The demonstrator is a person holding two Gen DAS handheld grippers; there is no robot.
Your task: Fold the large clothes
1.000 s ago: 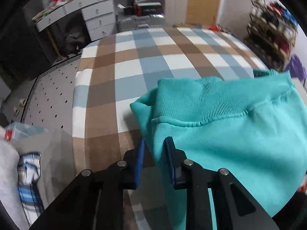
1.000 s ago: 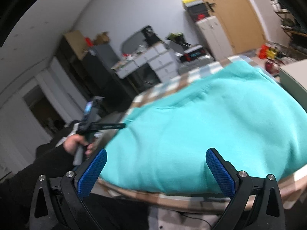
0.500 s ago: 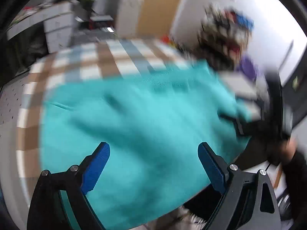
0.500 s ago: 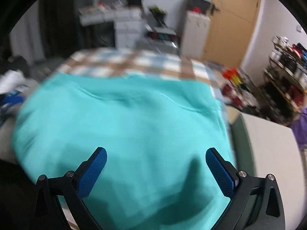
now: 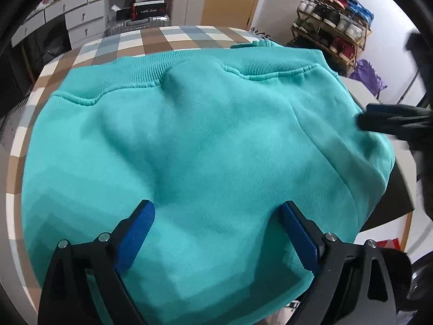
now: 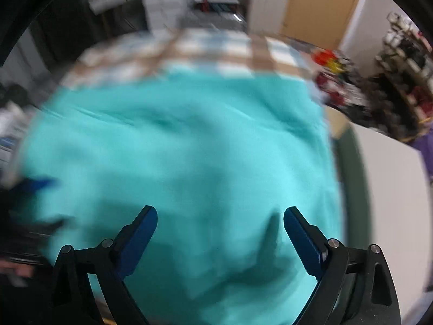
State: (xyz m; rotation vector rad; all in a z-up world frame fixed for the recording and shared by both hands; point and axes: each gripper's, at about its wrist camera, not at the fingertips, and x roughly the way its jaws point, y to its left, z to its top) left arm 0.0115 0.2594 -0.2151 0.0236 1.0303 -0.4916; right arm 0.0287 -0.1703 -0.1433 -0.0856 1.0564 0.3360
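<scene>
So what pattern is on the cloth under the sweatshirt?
Brown, blue and white checks on the checked tablecloth, sharpest in the left wrist view.

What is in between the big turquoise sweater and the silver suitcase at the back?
In the left wrist view, only checked brown, blue and white cloth lies between the turquoise fleece sweater and the silver ribbed suitcase.

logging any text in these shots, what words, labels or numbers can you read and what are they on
Red lettering on the dark box atop the silver suitcase, left wrist view: too small to read.
Teal sweatshirt: no print or label showing.
Checked cloth: no text.
Shoe rack: no legible brand.
Right wrist view: too blurred to read anything.
</scene>
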